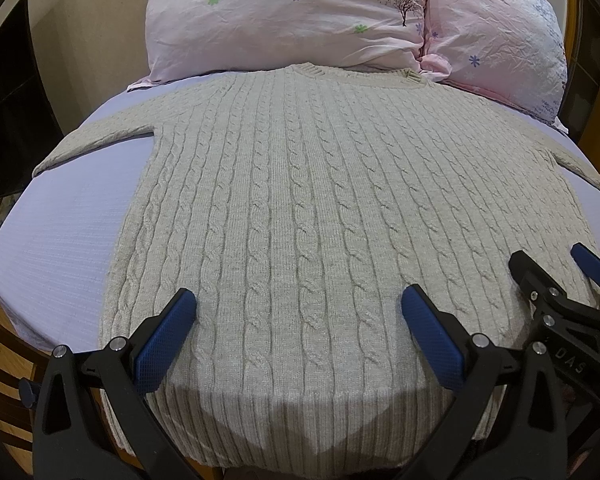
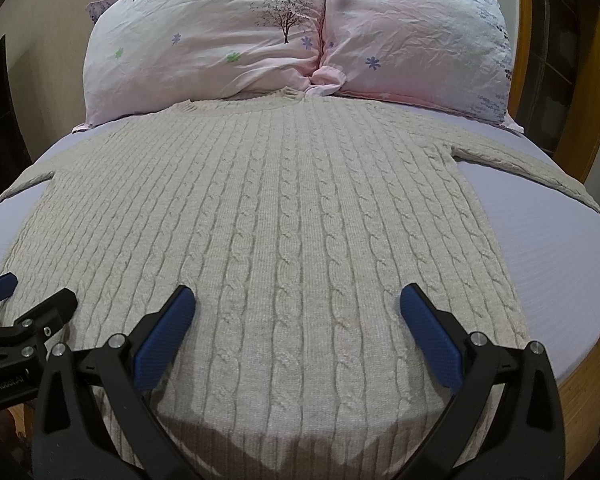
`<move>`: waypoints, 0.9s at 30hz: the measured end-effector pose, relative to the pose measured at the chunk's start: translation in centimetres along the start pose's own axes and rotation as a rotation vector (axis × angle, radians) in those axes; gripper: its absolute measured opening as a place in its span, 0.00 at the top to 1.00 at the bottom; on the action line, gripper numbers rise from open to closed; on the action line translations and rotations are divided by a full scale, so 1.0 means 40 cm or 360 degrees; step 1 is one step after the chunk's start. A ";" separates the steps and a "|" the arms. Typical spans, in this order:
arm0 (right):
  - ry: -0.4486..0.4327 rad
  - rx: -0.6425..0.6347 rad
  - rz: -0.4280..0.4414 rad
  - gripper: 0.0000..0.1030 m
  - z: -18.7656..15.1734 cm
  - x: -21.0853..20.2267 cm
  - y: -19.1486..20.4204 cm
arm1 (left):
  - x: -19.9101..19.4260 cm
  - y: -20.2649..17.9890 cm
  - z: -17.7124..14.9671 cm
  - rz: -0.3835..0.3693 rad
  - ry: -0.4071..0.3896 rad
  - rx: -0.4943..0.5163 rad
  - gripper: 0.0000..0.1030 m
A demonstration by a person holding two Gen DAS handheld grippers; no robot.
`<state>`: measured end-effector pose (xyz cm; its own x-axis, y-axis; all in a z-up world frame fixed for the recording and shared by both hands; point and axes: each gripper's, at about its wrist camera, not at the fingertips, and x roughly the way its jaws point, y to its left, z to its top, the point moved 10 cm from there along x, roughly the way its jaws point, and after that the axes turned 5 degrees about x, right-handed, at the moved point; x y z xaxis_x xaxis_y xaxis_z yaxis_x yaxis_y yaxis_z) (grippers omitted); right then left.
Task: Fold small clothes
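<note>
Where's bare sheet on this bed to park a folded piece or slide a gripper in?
Two free patches of lavender sheet: one left of the sweater body, below its left sleeve; one right of the body, below the right sleeve. The middle is all sweater; the head end is packed with pillows, which the collar touches.

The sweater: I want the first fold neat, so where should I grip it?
Judging by its flat, spread pose, pinch the sweater at the ribbed hem near its two corners, coming from the near edge, where both open hand-held grippers hover.
</note>
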<state>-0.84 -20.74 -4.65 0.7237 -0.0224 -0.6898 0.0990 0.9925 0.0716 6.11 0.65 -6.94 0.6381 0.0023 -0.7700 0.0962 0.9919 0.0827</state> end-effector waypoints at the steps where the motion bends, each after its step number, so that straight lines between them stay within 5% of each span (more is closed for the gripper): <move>1: -0.0013 -0.0007 0.0014 0.02 0.004 0.001 0.000 | 0.000 0.001 0.002 -0.0002 0.0003 0.0003 0.01; 5: -0.0110 -0.0074 0.0113 0.02 0.006 0.000 0.004 | 0.003 -0.002 0.006 -0.0015 0.0015 0.0035 0.01; 8: -0.0059 -0.0091 0.0315 0.02 0.024 -0.017 -0.016 | 0.007 -0.004 0.007 -0.0039 0.0007 0.0069 0.01; 11: -0.0192 0.0124 0.0400 0.02 0.134 -0.079 -0.148 | 0.013 -0.006 0.013 -0.0082 -0.0030 0.0129 0.01; 16: -0.0326 0.0680 -0.0019 0.04 0.320 -0.062 -0.580 | 0.014 -0.004 0.024 -0.0171 -0.0093 0.0151 0.01; 20: -0.0151 0.1172 -0.0190 0.39 0.374 0.063 -0.878 | -0.018 0.046 0.088 -0.0391 -0.0296 -0.0041 0.01; 24: -0.0018 0.1468 -0.0240 0.49 0.389 0.174 -1.021 | -0.084 0.195 0.173 -0.0253 -0.0644 -0.0287 0.01; 27: 0.0035 0.1635 -0.0297 0.53 0.389 0.243 -1.087 | -0.100 0.287 0.214 -0.0093 -0.0714 -0.0348 0.01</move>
<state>12.50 -65.98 -3.26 0.6257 -0.1525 -0.7650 0.7485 0.3935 0.5337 11.18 10.93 2.51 0.9065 -0.0611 -0.4177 0.0099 0.9923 -0.1237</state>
